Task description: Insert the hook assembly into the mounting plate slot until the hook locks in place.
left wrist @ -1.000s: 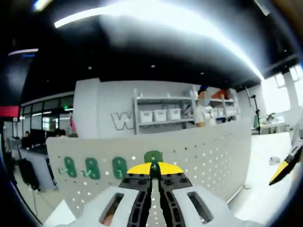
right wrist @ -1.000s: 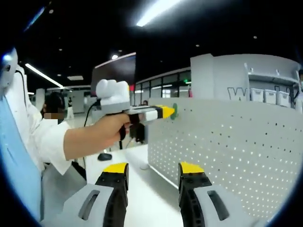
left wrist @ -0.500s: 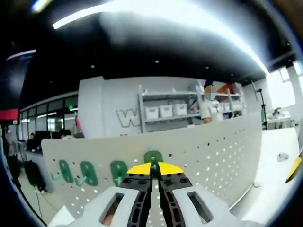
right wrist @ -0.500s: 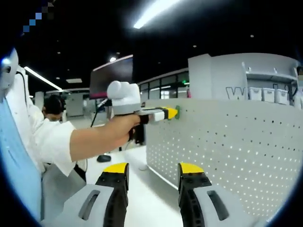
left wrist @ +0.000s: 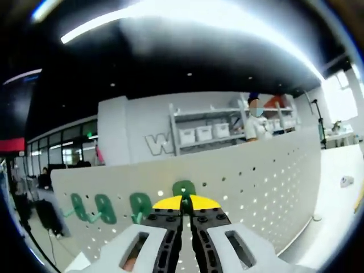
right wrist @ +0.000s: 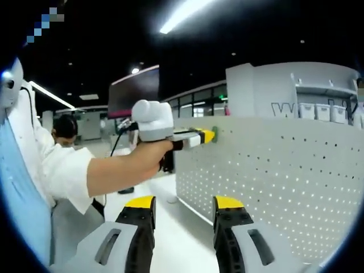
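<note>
A white perforated mounting plate (left wrist: 256,182) stands upright ahead of me; it also shows in the right gripper view as the mounting plate (right wrist: 273,165). My left gripper (left wrist: 186,202) is shut on a green hook (left wrist: 183,188), which is pressed against the plate's upper part. Three more green hooks (left wrist: 105,207) hang on the plate to its left. In the right gripper view a hand holds the left gripper (right wrist: 200,137) with the green hook (right wrist: 214,132) at the plate's top corner. My right gripper (right wrist: 183,203) stands open and holds nothing, back from the plate over the table.
The plate stands on a white table (right wrist: 170,219). Behind it are a shelf with white bins (left wrist: 205,133) and a standing person (left wrist: 259,126). A small object (left wrist: 345,181) lies on the table at the far right. A dark monitor (right wrist: 135,88) hangs at the back.
The left gripper with the hook has edged along and toward the plate's top corner. The hooks on the plate look closer in the left gripper view. The right gripper has stayed open and still.
</note>
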A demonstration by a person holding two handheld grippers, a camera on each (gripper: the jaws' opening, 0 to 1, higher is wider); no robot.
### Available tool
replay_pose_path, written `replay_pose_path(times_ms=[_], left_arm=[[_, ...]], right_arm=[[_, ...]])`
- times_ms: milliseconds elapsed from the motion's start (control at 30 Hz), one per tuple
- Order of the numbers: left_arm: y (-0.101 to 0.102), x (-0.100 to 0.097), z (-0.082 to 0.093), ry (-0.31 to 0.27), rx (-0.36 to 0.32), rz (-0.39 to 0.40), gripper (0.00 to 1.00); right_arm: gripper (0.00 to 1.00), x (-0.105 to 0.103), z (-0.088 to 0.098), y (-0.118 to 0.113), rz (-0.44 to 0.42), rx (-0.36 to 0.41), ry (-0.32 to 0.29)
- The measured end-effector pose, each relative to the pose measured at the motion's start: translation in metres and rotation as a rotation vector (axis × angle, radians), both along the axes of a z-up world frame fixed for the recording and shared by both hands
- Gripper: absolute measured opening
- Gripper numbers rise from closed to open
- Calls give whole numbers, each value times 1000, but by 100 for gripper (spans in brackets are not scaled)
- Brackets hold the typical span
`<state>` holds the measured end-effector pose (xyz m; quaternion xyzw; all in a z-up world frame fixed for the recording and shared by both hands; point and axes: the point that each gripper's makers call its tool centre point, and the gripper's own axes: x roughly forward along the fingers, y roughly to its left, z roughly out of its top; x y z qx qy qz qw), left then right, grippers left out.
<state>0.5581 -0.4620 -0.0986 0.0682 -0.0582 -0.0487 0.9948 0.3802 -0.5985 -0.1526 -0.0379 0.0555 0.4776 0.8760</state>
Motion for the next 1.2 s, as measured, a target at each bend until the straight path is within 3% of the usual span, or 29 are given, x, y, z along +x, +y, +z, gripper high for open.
replay_pose_path(times_ms=[667,1000,1200], left_arm=[[-1,4,-1,-14,76,55,4],[-4,4,-1,18,182,115,4],[-2,4,-3,28,150,124,5]], right_arm=[[39,1,-8,-1,6,1,21],[39,0,-8,-3,2,5,22],[39,-1,-8,-3,2,3,21]])
